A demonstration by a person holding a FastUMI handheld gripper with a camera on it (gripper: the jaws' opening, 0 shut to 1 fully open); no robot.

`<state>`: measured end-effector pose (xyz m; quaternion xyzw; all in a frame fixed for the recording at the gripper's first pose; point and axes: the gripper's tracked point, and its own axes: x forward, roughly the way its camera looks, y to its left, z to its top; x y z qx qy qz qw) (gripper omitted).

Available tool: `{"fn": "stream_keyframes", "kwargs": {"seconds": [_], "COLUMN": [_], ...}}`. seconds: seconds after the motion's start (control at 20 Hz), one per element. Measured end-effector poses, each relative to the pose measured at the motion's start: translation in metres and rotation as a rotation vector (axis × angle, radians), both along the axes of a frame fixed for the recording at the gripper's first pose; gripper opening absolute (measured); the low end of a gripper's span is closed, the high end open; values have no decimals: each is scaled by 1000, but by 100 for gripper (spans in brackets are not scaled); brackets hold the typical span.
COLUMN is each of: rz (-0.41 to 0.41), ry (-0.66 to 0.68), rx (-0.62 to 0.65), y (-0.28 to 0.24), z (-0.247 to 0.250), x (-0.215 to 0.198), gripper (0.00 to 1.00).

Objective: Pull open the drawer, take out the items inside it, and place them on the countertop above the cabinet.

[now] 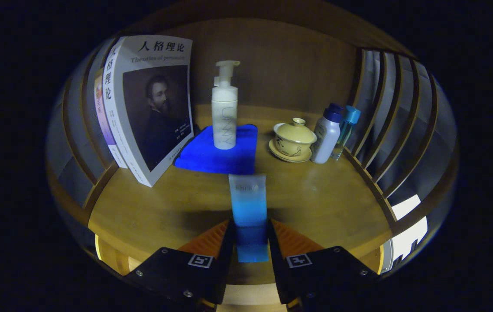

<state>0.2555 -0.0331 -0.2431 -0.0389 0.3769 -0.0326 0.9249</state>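
My gripper is shut on a blue tube whose pale flat end points away from me. The tube hangs just above the front part of the wooden countertop. Both fingers press on the tube's darker lower half. Beyond the tube, a white pump bottle stands upright on a folded blue cloth near the back of the countertop.
Upright books lean at the left. A lidded yellow cup on a saucer, a white bottle with a dark cap and a slim blue-capped bottle stand at the right. Slatted wooden sides flank the countertop. A wooden back panel closes it off.
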Motion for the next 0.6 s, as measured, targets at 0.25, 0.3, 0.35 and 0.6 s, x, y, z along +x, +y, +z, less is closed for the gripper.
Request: {"fn": "stream_keyframes", "kwargs": {"seconds": [0.25, 0.3, 0.35, 0.6], "rz": [54, 50, 50, 78], "ry": [-201, -271, -341, -596], "rx": [11, 20, 39, -13], "y": [20, 22, 26, 35], "z": [53, 70, 90, 170], "x": [-20, -28, -40, -116], "gripper": [96, 96, 95, 95]}}
